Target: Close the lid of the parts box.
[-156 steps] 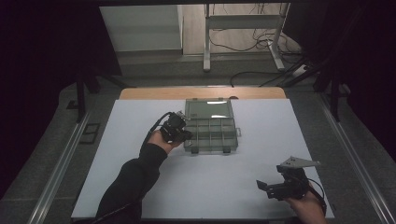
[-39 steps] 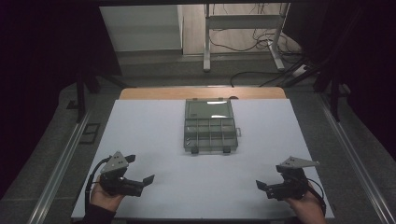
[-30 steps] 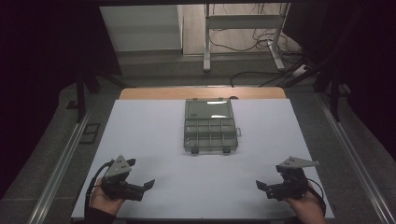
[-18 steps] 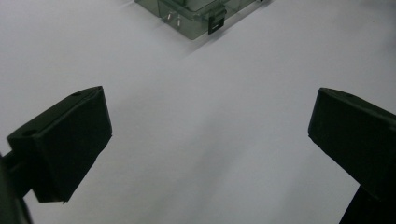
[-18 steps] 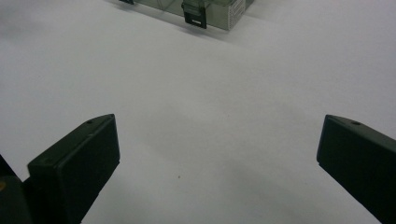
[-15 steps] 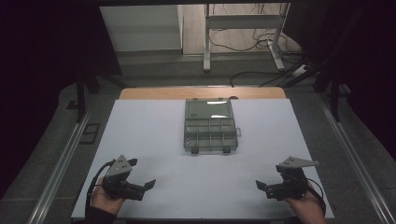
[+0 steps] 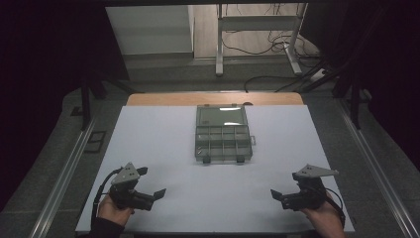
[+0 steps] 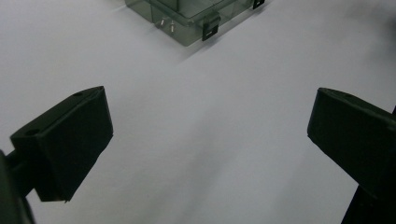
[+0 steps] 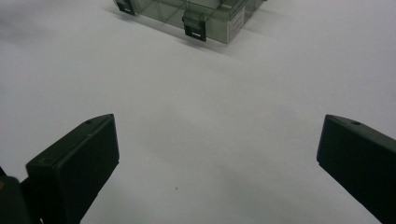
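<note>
Left gripper point(image 7: 157, 193) withdrawn from organizer box point(image 7: 223, 133), released; right gripper point(image 7: 275, 195) released; box holds two screws point(image 8: 166, 23).

Clear compartment box point(image 7: 222, 133) at the middle of the white table point(image 7: 148, 129)

The box was a see-through, grey-green plastic case, lying flat with its lid shut. Dividers split the near half into small compartments, and the far half looked like one larger section. Two dark latches point(image 9: 194, 24) sat on its near edge. Small metal screws point(image 8: 166, 24) lay in one near corner compartment.
</note>
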Available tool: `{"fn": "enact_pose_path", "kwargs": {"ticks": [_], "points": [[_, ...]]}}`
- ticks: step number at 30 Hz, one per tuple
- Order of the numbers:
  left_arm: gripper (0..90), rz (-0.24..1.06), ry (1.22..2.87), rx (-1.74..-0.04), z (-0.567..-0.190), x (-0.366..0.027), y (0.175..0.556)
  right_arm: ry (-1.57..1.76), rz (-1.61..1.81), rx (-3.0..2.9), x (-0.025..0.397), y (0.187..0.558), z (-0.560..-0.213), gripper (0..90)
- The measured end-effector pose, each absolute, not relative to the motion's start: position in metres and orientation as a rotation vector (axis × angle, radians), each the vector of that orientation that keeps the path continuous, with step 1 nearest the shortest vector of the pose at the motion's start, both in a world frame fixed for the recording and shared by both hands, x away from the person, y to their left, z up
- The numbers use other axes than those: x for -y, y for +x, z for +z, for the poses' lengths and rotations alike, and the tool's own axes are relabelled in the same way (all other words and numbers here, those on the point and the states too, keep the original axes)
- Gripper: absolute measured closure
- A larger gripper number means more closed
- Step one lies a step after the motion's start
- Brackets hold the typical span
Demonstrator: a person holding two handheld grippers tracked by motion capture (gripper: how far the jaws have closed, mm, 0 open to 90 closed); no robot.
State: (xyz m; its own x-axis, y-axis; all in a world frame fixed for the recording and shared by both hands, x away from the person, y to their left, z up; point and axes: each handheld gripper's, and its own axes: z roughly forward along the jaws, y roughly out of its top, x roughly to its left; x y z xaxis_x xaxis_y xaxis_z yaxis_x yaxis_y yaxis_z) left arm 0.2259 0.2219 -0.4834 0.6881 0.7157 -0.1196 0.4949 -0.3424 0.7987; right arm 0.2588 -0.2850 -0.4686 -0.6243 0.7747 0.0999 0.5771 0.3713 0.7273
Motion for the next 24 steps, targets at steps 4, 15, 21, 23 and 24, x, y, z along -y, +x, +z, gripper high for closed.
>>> {"fn": "enact_pose_path", "kwargs": {"ticks": [4, 15, 21, 23, 24], "points": [[0.7, 0.316, 2.010, -0.920, -0.484, -0.222, 0.229, 1.192, 1.092, -2.369, 0.282, 0.262, -0.467, 0.0], [0.9, 0.310, 2.028, -0.897, -0.481, -0.216, 0.244, 1.139, 1.095, -2.359, 0.272, 0.273, -0.459, 0.0], [0.8, 0.317, 2.045, -0.880, -0.479, -0.209, 0.255, 1.116, 1.109, -2.358, 0.266, 0.283, -0.455, 0.0], [0.6, 0.315, 2.052, -0.877, -0.479, -0.207, 0.258, 1.106, 1.108, -2.362, 0.264, 0.286, -0.454, 0.0], [0.4, 0.309, 2.052, -0.879, -0.478, -0.206, 0.260, 1.103, 1.105, -2.363, 0.262, 0.288, -0.454, 0.0]]}}
